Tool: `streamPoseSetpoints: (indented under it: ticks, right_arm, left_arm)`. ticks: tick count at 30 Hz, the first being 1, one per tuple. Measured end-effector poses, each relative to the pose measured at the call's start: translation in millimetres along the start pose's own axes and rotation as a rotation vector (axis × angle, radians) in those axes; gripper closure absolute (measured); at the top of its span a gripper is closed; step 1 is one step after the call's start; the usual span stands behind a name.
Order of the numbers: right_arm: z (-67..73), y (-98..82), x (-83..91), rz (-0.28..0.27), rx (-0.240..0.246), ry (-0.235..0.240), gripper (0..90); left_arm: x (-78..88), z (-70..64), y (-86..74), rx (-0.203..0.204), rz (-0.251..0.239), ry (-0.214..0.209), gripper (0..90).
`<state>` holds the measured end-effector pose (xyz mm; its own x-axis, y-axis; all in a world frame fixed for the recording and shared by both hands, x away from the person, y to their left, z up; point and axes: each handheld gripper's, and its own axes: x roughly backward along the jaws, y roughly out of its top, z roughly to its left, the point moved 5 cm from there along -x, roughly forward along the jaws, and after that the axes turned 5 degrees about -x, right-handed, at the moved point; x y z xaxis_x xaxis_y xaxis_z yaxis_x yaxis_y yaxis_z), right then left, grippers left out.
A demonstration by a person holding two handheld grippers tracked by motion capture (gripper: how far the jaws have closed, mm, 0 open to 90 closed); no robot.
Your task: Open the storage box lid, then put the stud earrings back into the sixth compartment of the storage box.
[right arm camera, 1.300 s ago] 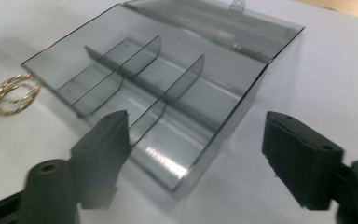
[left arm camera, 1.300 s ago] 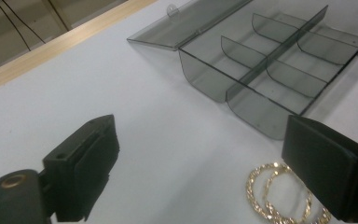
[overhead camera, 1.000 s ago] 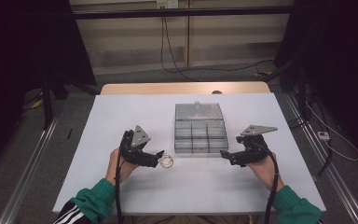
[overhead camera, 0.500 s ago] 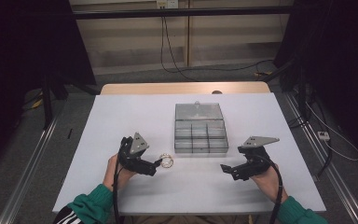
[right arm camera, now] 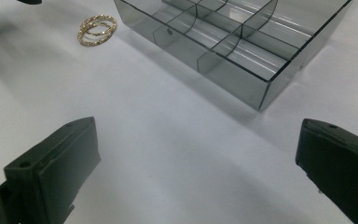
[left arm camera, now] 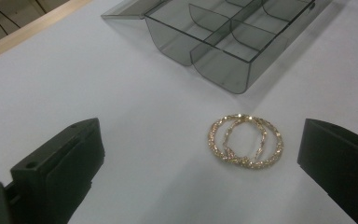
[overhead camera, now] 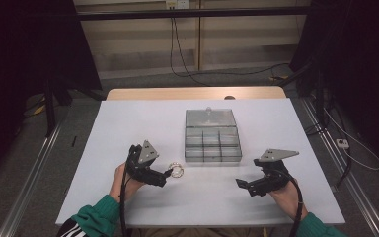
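gold hoop earrings (left arm camera: 245, 141) | two, overlapping | flat on white table, near box's front-left corner

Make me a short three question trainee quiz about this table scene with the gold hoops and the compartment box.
1. True or false: the gold hoops lie inside the clear box.
2. Which tongs are nearer the hoops: A, the left tongs, or B, the right tongs?
3. Fill in: the box lid is ____.

Key:
1. False; they lie on the white table, beside the box.
2. A.
3. Open.
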<state>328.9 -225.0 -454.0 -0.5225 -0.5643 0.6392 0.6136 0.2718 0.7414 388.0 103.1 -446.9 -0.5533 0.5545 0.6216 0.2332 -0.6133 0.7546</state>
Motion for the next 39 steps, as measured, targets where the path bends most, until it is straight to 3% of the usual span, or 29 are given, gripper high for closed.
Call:
streamPoseSetpoints:
  ticks: [17,25,32,37,39]
  right_arm:
    - [0.1,-0.4,0.1,0.013,0.007,0.000,0.0]
    - [-2.2,-0.7,-0.1,0.013,-0.001,-0.002,0.0]
    - [-2.2,-0.5,-1.0,0.017,0.002,0.001,0.0]
    - [-2.1,-0.5,-2.1,0.019,0.002,0.001,0.0]
    - [-2.3,-0.7,-2.7,0.021,0.001,0.001,0.0]
  left_arm:
    - [-1.9,-7.2,5.4,-0.012,-0.013,-0.010,0.1]
    - [-6.1,-13.4,4.4,-0.018,0.005,-0.046,3.6]
    - [-10.8,-22.1,3.5,-0.025,0.010,-0.088,17.6]
    - [-15.1,-25.3,2.0,-0.031,0.032,-0.130,38.1]
    - [-18.9,-27.4,1.8,-0.011,0.026,-0.137,44.9]
